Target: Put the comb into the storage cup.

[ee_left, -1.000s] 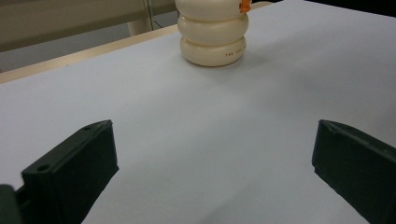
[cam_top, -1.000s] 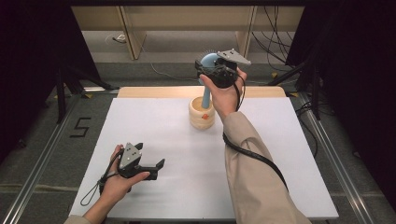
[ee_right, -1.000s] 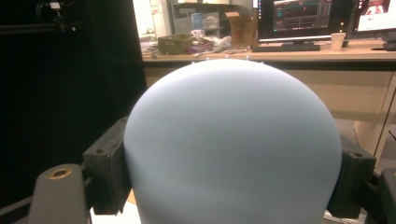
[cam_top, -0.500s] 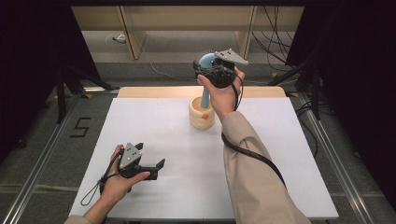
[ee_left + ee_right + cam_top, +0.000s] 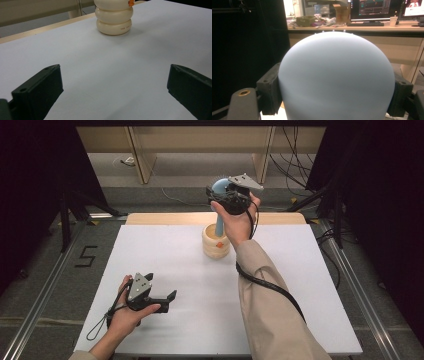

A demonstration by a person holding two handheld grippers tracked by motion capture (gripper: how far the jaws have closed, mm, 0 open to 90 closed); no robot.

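**Right jaws clamped on blue brush head, handle down in cream holder**

Cream holder [image 5: 216, 241] sits on the white surface [image 5: 165, 250], toward the far edge, roughly centred; ribbed shape — stacked rounded rings, seen close in the left gripper view [image 5: 114, 18]; upright, open at top. Inside it: the lower end of a pale blue brush [image 5: 219, 205], handle standing near vertical and rising out of the opening; what else is in the holder, if anything, cannot be told.

Right gripper [image 5: 226, 196] is raised above the holder, held in the person's right hand; jaws clamped on the brush's domed blue head, one pad on each side in the right gripper view [image 5: 336, 82]; small pale bristle tips just show over the top of the dome.

Left gripper [image 5: 167, 301] rests low at the near left of the surface, well apart from the holder; jaws wide apart, nothing between them, pointing toward the holder.

Writing: small dark print on the holder's lowest ring, too small to read; an orange tag [image 5: 131, 3] at its upper rim, text not legible; a "5" [image 5: 86, 255] marked on the floor left of the surface.
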